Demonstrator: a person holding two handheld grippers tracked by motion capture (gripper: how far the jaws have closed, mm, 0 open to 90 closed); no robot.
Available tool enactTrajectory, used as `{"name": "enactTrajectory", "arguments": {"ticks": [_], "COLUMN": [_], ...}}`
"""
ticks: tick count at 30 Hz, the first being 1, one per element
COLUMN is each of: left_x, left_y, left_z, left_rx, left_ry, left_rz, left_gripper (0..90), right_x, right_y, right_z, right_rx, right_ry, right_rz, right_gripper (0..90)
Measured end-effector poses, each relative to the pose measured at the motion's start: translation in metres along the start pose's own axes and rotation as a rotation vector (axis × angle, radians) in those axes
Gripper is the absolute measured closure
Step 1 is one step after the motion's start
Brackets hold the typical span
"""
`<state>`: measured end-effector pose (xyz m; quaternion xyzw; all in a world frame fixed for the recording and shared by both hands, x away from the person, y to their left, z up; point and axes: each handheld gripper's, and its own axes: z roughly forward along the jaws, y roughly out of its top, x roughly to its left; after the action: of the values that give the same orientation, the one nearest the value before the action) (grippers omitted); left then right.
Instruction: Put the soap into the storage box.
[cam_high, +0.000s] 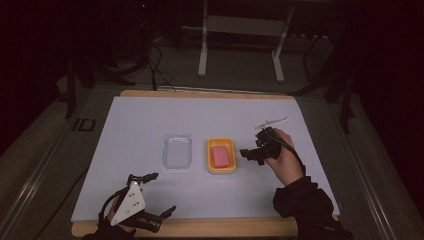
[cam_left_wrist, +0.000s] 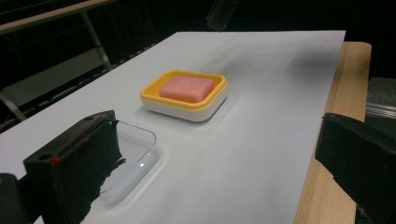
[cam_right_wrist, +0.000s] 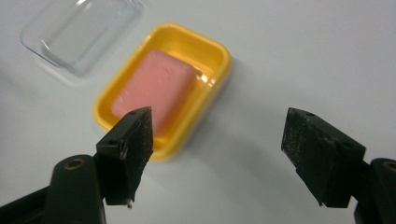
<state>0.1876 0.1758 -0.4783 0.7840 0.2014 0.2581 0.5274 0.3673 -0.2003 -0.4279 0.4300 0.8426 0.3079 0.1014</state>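
Pink and soft-looking, the block (cam_right_wrist: 154, 91) lies inside the yellow tray (cam_high: 221, 168), the landmark here. Its long axis runs away from the person. The right gripper (cam_high: 253, 154) hovers just right of the tray, jaws apart with nothing between them, pointing at it. The left gripper (cam_high: 159, 195), jaws spread wide and empty, rests well nearer the person, left of the tray. A clear lid (cam_high: 177, 151) sits just left of the tray. White sheet (cam_high: 140, 115) over a wooden table (cam_high: 210, 227); beyond, the room is dark, perhaps a metal stand (cam_high: 240, 30).

Clear tray (cam_left_wrist: 133, 156) partly behind jaw
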Motion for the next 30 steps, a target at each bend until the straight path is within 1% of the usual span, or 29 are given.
{"name": "enactTrajectory", "arguments": {"ticks": [5,7,8,11,13,18,23,28,30], "left_x": [0.0,0.0,0.0,0.0,0.0,0.0,0.0,0.0,0.0], "left_y": [0.0,0.0,0.0,0.0,0.0,0.0,0.0,0.0,0.0], "left_z": [0.0,0.0,0.0,0.001,0.001,0.0,0.0,0.0,0.0], "left_rx": [-0.001,0.001,0.0,0.004,0.004,0.002,0.001,0.002,0.0], "left_ry": [0.0,0.0,0.0,0.005,0.003,0.002,0.004,0.003,0.004], "left_rz": [0.0,0.001,0.0,0.005,0.004,0.003,0.002,0.002,0.001], "left_gripper": [0.6,0.6,0.6,0.6,0.6,0.6,0.6,0.6,0.6], "right_x": [-0.006,-0.008,-0.009,-0.012,-0.014,-0.017,-0.022,-0.025,-0.026], "right_y": [-0.016,-0.021,-0.024,-0.032,-0.038,-0.051,-0.066,-0.078,-0.083], "right_z": [-0.004,-0.006,-0.007,-0.01,-0.011,-0.014,-0.017,-0.018,-0.019], "right_rx": [0.0,0.004,0.001,-0.008,-0.008,-0.021,-0.052,-0.055,-0.066], "right_ry": [-0.007,-0.004,-0.007,0.008,-0.003,-0.02,-0.021,-0.019,-0.016], "right_rz": [0.001,0.016,0.015,0.035,0.035,0.034,0.06,0.045,0.044], "right_gripper": [24.8,23.3,22.4,22.1,22.1,20.9,20.1,19.2,17.6]}}
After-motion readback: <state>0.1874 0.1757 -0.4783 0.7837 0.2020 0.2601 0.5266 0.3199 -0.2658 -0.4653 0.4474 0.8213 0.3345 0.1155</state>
